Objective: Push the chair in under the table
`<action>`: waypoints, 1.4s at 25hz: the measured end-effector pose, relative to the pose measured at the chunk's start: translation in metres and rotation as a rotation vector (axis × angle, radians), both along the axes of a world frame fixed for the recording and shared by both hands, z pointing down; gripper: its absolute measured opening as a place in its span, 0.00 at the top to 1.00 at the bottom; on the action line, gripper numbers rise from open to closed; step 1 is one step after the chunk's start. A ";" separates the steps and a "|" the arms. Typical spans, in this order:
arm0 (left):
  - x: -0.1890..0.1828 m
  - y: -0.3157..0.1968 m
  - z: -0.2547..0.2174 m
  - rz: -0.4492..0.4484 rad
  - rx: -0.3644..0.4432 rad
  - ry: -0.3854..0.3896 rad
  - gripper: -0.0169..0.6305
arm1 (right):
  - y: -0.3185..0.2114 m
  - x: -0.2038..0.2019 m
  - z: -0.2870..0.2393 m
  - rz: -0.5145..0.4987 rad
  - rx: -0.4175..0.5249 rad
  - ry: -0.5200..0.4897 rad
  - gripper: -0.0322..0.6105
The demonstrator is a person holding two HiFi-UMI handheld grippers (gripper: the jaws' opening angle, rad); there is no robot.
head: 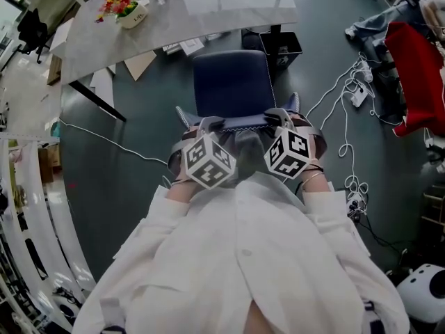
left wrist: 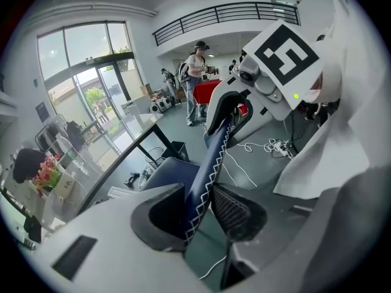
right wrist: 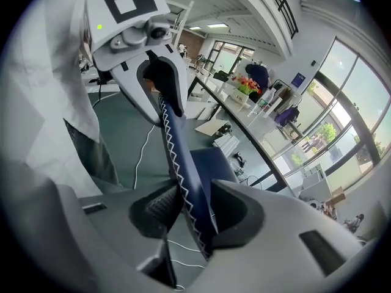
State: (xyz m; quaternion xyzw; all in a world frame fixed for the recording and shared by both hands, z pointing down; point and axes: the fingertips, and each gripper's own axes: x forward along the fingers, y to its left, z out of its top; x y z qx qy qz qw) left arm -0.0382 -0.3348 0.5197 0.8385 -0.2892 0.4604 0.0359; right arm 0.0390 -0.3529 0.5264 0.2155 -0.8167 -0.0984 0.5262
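Observation:
A dark blue chair (head: 233,82) with white zigzag stitching stands in front of the grey table (head: 208,9), its seat partly under the table's near edge. My left gripper (head: 208,125) and right gripper (head: 281,117) both sit on the top edge of the backrest (head: 240,122), left and right of its middle. In the left gripper view the backrest (left wrist: 211,157) runs between the jaws of the left gripper (left wrist: 201,209), which are shut on it. In the right gripper view the right gripper (right wrist: 192,206) clamps the backrest (right wrist: 180,163) the same way.
A black bin (head: 281,47) stands under the table just right of the chair. Cardboard and papers (head: 139,65) lie on the floor to the left. White cables (head: 344,117) snake over the floor on the right, near a red cloth (head: 417,75). A flower pot (head: 125,5) stands on the table.

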 end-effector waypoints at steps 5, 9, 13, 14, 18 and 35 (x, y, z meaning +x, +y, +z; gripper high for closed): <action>0.002 -0.020 -0.001 -0.005 0.029 -0.006 0.76 | -0.019 0.002 -0.001 -0.003 0.013 0.007 0.72; -0.002 -0.036 0.000 -0.008 0.012 -0.005 0.76 | -0.034 -0.002 -0.001 -0.013 0.004 0.005 0.72; -0.003 -0.053 -0.001 -0.012 0.015 -0.006 0.76 | -0.052 -0.003 -0.001 -0.016 0.001 0.005 0.72; -0.003 -0.057 -0.001 -0.013 0.014 -0.006 0.76 | -0.057 -0.003 -0.002 -0.017 0.002 0.003 0.72; -0.002 -0.078 -0.001 -0.022 0.015 -0.007 0.76 | -0.077 -0.002 -0.002 -0.020 -0.002 0.004 0.72; 0.002 -0.163 -0.002 -0.063 0.022 -0.014 0.76 | -0.164 0.001 -0.003 -0.051 -0.004 -0.001 0.72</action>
